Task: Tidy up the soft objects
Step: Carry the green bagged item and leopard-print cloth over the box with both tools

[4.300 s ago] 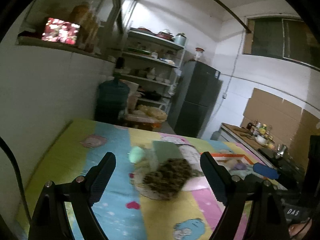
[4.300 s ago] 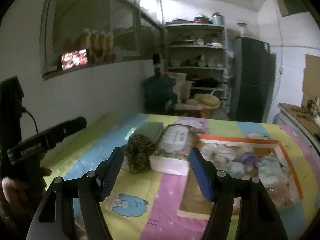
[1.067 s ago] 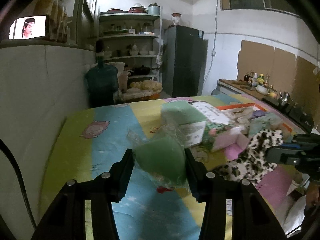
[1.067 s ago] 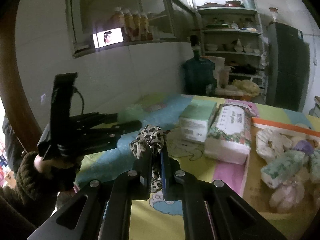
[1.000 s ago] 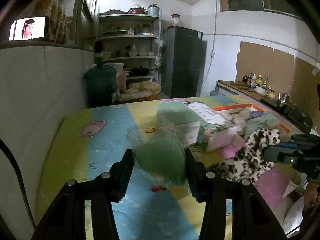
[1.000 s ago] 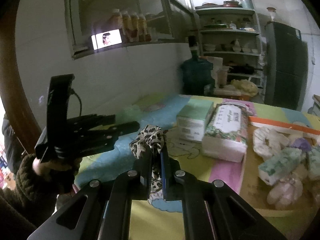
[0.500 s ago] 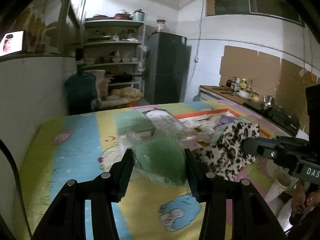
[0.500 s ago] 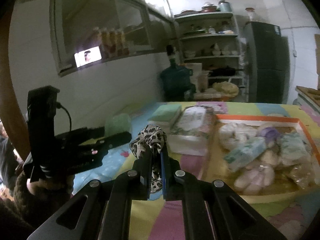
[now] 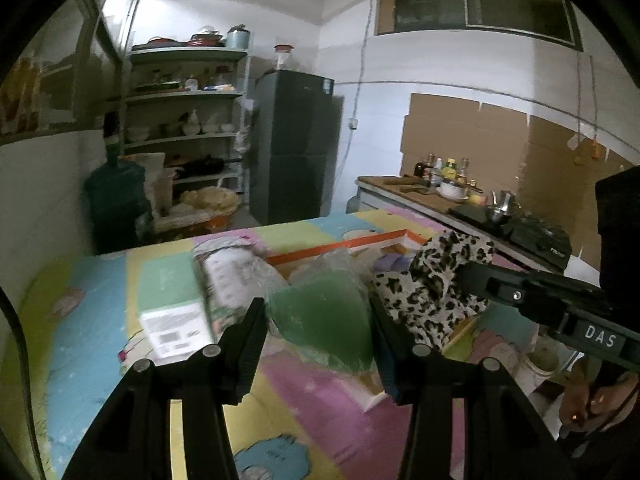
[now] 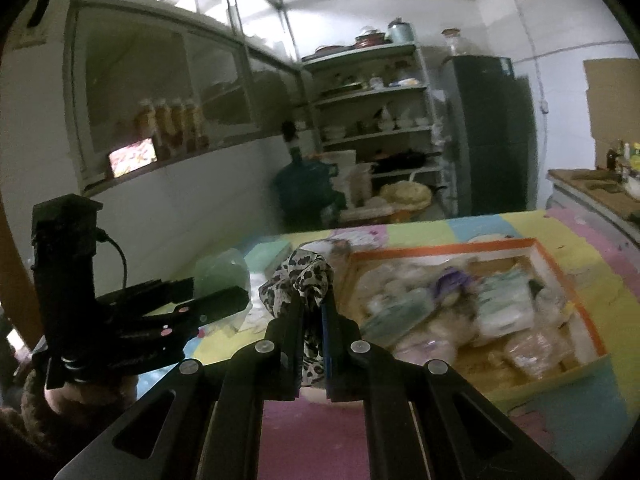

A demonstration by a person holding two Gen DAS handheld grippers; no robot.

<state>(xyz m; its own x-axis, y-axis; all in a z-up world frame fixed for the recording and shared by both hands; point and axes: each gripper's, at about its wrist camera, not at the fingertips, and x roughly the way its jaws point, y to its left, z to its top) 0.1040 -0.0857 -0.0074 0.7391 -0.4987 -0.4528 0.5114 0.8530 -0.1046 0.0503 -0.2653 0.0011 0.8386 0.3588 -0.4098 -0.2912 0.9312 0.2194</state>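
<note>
At the bottom of the left wrist view, the left gripper (image 9: 318, 322) has its jaws partly spread and pressed against both sides of a green soft pad in clear wrap (image 9: 324, 320), which fills the gap between them at the centre of the frame. Just right of it the right gripper (image 9: 460, 274) reaches in from the right edge with a leopard-print cloth (image 9: 436, 284) bunched at its tip. In the right wrist view, those jaws are closed tight on the cloth, which bulges above the fingertips at centre frame and hangs down between them. Both loads are held above a worktop covered with a pastel cartoon mat (image 9: 320, 408). Past the cloth in the right wrist view, right of centre, an orange-rimmed tray (image 10: 560, 264) holds a blurred heap of soft packets, among them a purple one (image 10: 454, 280). Left of the tray, a green-topped box (image 9: 168, 292) and a floral tissue pack (image 9: 236, 276) lie side by side on the mat. Beyond the worktop stand a blue water jug (image 9: 114, 204), an open shelf unit of dishes (image 9: 184, 120) and a dark fridge (image 9: 296, 148), with a side counter of bottles (image 9: 444, 184) at the right.
</note>
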